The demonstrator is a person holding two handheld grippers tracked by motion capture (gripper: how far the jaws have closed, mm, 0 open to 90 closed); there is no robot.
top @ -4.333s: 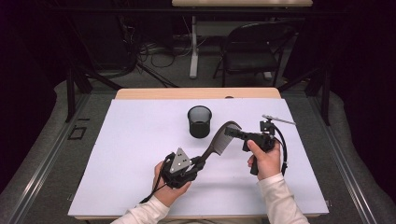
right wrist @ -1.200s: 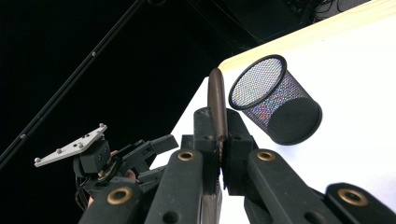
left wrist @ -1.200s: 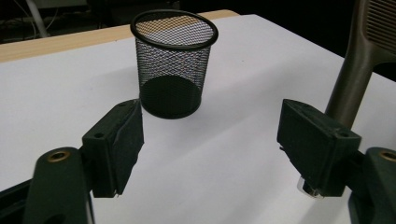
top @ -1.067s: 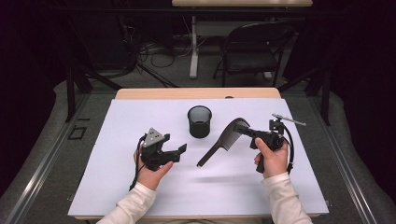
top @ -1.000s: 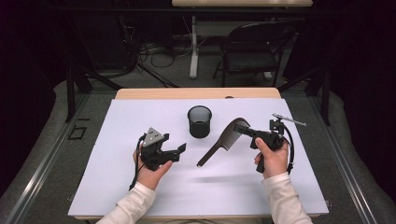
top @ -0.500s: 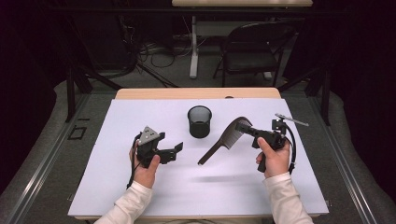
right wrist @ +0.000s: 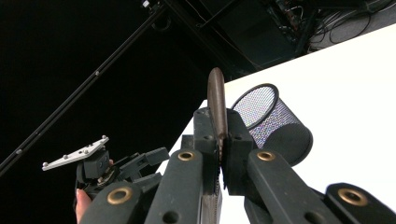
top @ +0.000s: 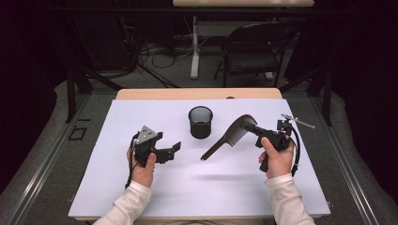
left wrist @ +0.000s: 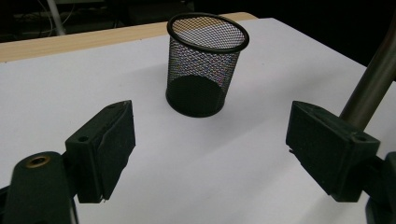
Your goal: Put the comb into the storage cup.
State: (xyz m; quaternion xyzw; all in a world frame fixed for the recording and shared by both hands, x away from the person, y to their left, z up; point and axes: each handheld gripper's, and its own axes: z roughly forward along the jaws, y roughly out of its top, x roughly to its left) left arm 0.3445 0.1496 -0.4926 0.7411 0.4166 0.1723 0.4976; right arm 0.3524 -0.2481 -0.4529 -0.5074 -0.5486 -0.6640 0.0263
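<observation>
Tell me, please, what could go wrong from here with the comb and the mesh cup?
The right gripper pinches the comb at one end only, so the long free end could swing or slip. The mesh pen cup stands unheld and looks light; a tilted comb catching its rim might tip it. The left gripper is open and apart from it, not steadying it.

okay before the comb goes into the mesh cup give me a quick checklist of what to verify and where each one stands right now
1. Right hand-held gripper shut on the comb: ok.
2. Mesh cup upright, mouth open: ok.
3. Cup empty: ok, left gripper view shows a bare bottom.
4. Left hand-held gripper open, holding nothing, apart from the cup: ok.
5. Comb's free end over the cup: not ok, it points down at the white mat beside the cup.
</observation>
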